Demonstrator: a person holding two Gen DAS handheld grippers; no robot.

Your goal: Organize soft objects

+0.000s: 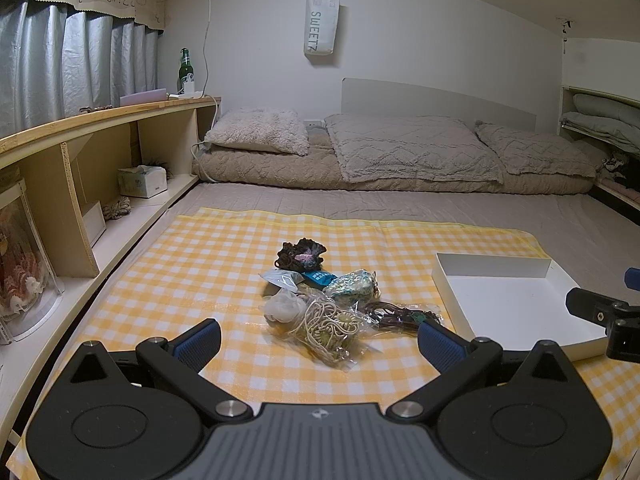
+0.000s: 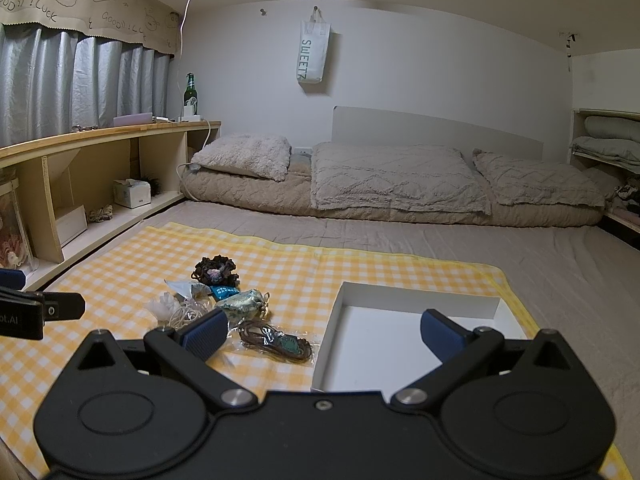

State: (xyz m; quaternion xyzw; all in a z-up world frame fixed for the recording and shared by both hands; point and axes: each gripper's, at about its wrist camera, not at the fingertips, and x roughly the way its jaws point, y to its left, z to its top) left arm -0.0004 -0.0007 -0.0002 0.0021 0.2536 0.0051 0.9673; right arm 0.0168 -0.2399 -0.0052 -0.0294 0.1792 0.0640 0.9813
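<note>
A pile of small soft things lies on a yellow checked cloth [image 1: 200, 264]: a dark crocheted piece [image 1: 300, 256], a teal brocade pouch [image 1: 352, 286], a clear bag of beige cord [image 1: 328, 326], a white fluffy piece [image 1: 282, 306], a bagged brown cord item [image 1: 400, 316] and a blue packet [image 1: 320, 278]. A white shallow box [image 1: 492, 268] sits to their right, empty. My left gripper [image 1: 320, 340] is open, just short of the pile. My right gripper [image 2: 320, 332] is open, over the box's [image 2: 420, 300] left edge and the brown cord item [image 2: 276, 340].
The cloth lies on a grey bed sheet [image 2: 520, 248]. Folded bedding and pillows [image 1: 400, 152] lie along the far wall. A wooden shelf unit [image 1: 80, 160] runs along the left with a tissue box [image 1: 142, 182]; a green bottle [image 1: 185, 66] stands on top.
</note>
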